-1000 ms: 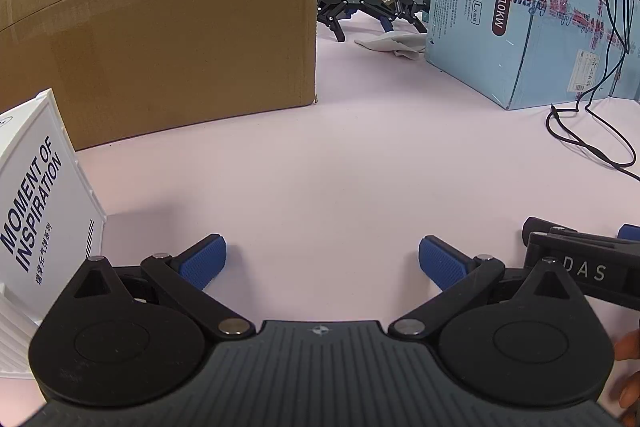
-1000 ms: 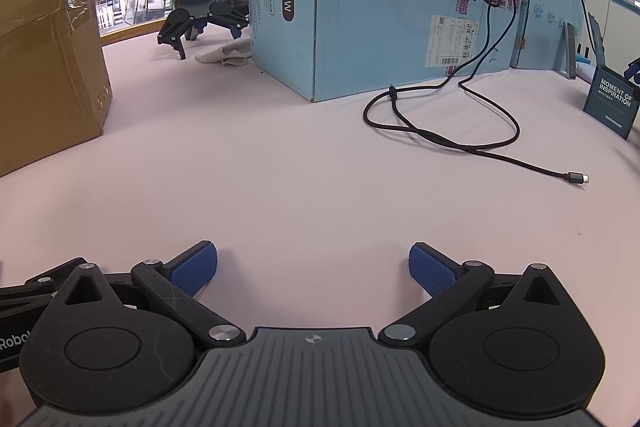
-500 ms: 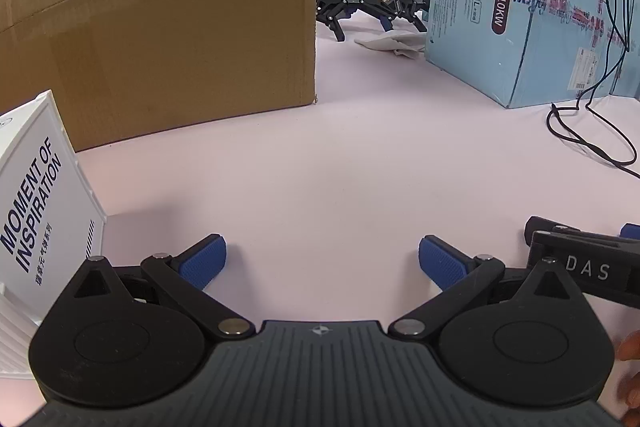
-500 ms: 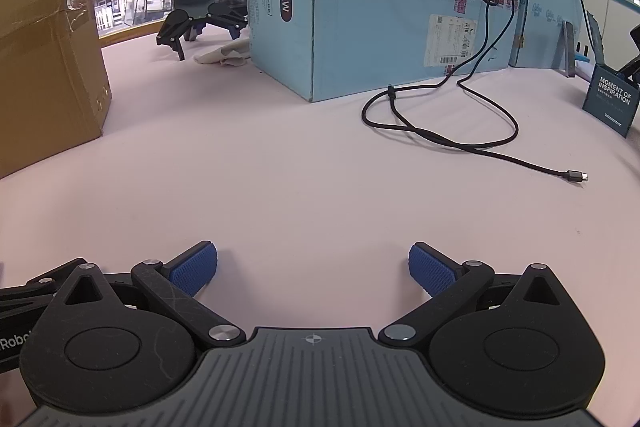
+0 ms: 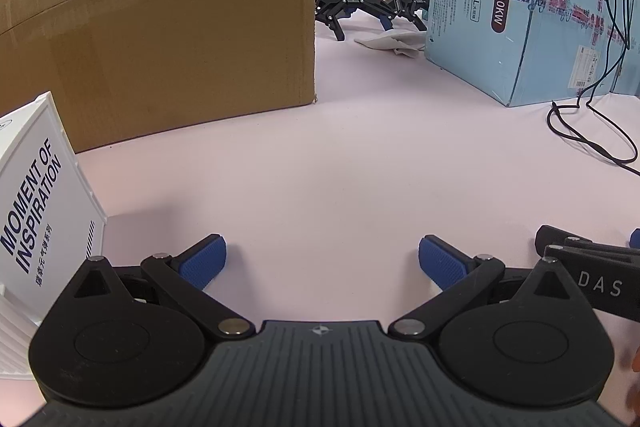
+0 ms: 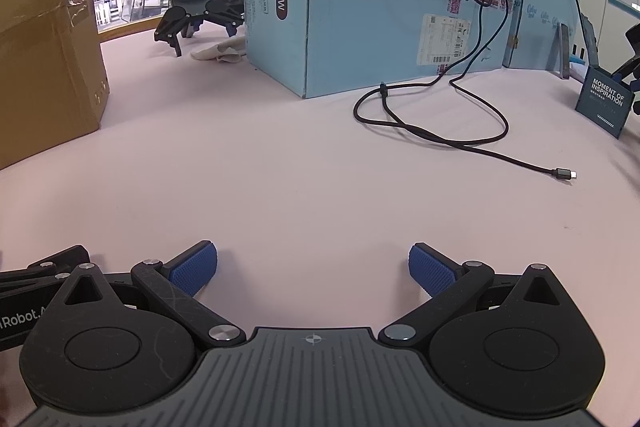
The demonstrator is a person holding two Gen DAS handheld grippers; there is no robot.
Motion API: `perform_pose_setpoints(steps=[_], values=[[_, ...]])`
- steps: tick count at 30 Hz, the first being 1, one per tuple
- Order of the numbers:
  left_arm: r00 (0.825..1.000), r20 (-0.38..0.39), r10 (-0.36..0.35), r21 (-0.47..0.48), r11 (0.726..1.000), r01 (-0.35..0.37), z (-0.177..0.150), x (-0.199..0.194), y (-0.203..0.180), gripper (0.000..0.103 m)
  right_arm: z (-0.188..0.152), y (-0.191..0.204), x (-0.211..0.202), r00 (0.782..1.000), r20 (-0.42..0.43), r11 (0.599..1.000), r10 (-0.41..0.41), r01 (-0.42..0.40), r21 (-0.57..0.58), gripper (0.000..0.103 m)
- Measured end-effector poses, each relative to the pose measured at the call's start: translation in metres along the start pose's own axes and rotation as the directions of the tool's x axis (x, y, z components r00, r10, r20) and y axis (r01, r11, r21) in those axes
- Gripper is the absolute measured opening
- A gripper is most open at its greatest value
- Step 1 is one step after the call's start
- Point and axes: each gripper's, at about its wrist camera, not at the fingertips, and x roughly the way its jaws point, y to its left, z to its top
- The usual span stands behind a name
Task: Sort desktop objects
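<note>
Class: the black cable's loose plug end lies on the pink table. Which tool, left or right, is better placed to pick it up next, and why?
Probably the right tool: open, empty, with the cable plug ahead to its right. The left tool sees only the cable's loop.

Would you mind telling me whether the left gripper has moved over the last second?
No. The left gripper sits just as before relative to the cardboard box and white box.

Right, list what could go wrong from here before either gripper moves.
1. The black cable lies looped on the table ahead of the open right gripper; a forward sweep could snag it.
2. The white box stands close beside the open left gripper; a leftward swing might tip it.
3. The two grippers sit side by side and could knock together.
</note>
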Motion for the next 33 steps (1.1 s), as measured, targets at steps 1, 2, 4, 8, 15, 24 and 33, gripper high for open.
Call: perform_pose_setpoints(steps=[1, 2, 4, 8, 15, 24, 33], values=[[1.000, 0.000, 0.000, 0.000, 1.000, 0.000, 0.0000, 0.0001, 0.0001, 0.103, -0.0002, 0.0002, -0.0005, 1.000, 0.001, 1.000, -0.002, 0.002, -0.002, 0.103], [1.000, 0.000, 0.000, 0.000, 1.000, 0.000, -0.0001, 0.0000, 0.0002, 0.103, -0.0004, -0.0003, -0.0005, 1.000, 0.001, 1.000, -0.003, 0.003, -0.002, 0.103], [1.000, 0.000, 0.000, 0.000, 1.000, 0.000, -0.0002, -0.0001, 0.0002, 0.103, -0.0006, -0.0010, -0.0006, 1.000, 0.000, 1.000, -0.002, 0.002, 0.000, 0.103], [1.000, 0.000, 0.001, -0.001, 1.000, -0.001, 0.0000, -0.0001, -0.0008, 0.103, -0.0015, -0.0016, -0.0018, 1.000, -0.001, 1.000, -0.002, 0.002, 0.006, 0.103], [1.000, 0.000, 0.000, -0.002, 1.000, 0.000, 0.0001, 0.0003, -0.0016, 0.103, -0.0019, -0.0020, -0.0026, 1.000, -0.002, 1.000, -0.003, 0.003, 0.010, 0.103], [1.000, 0.000, -0.001, -0.003, 1.000, 0.001, 0.0001, 0.0006, -0.0015, 0.103, -0.0022, -0.0020, -0.0031, 1.000, -0.002, 1.000, -0.005, 0.005, 0.013, 0.103], [1.000, 0.000, -0.001, -0.003, 1.000, 0.001, 0.0003, 0.0003, -0.0016, 0.103, -0.0021, -0.0024, -0.0029, 1.000, -0.002, 1.000, -0.004, 0.004, 0.014, 0.103]])
